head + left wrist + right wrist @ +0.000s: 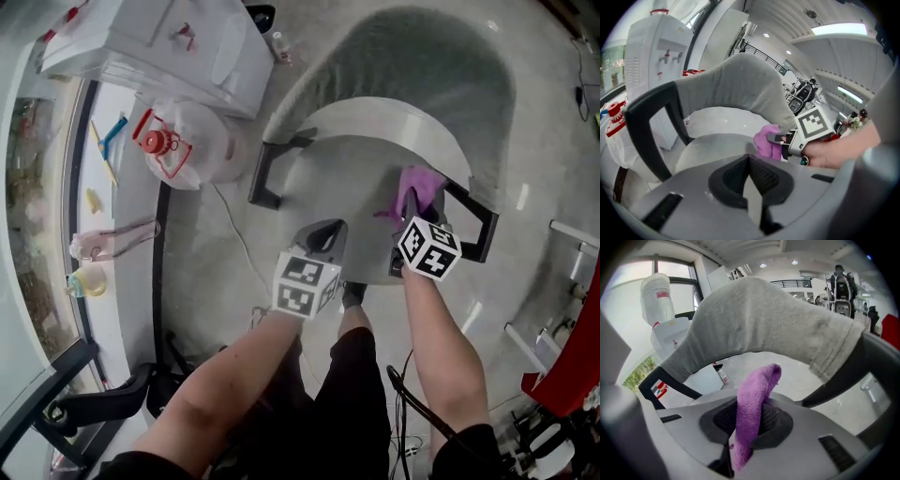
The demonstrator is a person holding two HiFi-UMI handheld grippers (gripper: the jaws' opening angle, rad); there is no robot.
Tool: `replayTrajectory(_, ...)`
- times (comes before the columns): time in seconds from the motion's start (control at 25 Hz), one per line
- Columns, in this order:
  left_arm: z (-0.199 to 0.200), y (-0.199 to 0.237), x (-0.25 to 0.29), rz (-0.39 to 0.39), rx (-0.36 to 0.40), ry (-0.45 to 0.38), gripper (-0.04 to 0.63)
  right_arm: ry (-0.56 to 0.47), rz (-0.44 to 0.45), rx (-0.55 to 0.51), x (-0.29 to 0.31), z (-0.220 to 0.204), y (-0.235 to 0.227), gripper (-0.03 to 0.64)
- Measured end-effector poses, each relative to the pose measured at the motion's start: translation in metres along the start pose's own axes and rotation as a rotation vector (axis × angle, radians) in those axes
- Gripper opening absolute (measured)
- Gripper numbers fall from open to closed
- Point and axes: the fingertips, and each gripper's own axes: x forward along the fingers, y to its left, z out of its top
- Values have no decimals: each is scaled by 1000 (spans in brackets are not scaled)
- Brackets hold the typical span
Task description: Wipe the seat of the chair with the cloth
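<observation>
The chair has a pale grey seat (347,178), a grey fabric backrest (422,66) and black armrests. My right gripper (412,208) is shut on a purple cloth (419,187) over the seat's right side, near the right armrest. In the right gripper view the cloth (752,413) stands up between the jaws of that gripper (749,401), with the backrest (759,319) arching above. My left gripper (328,232) hovers at the seat's front edge, shut on nothing. The left gripper view shows its closed tips (749,157), the seat (712,145) and the cloth (765,140).
Black armrests (267,173) (473,220) flank the seat. A white water dispenser (159,42) and a clear jug with a red cap (187,141) stand to the left. A small bottle (279,47) sits on the floor. The person's legs are below the chair.
</observation>
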Motion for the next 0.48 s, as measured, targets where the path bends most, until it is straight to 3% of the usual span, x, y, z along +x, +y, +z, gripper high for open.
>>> replayTrajectory(0.16, 7, -34, 18, -52, 58, 21, 8, 3, -111, -12, -11, 6, -57, 66)
replayTrajectory(0.28, 19, -41, 28, -32, 87, 1, 8, 31, -144, -34, -10, 1, -78, 66)
replayTrajectory(0.36, 27, -40, 34, -15, 67, -34, 8, 57, -152, -46, -4, -6, -86, 66)
replayTrajectory(0.48, 22, -38, 41, -28, 44, -23, 7, 91, -154, -39, 8, -18, -91, 66)
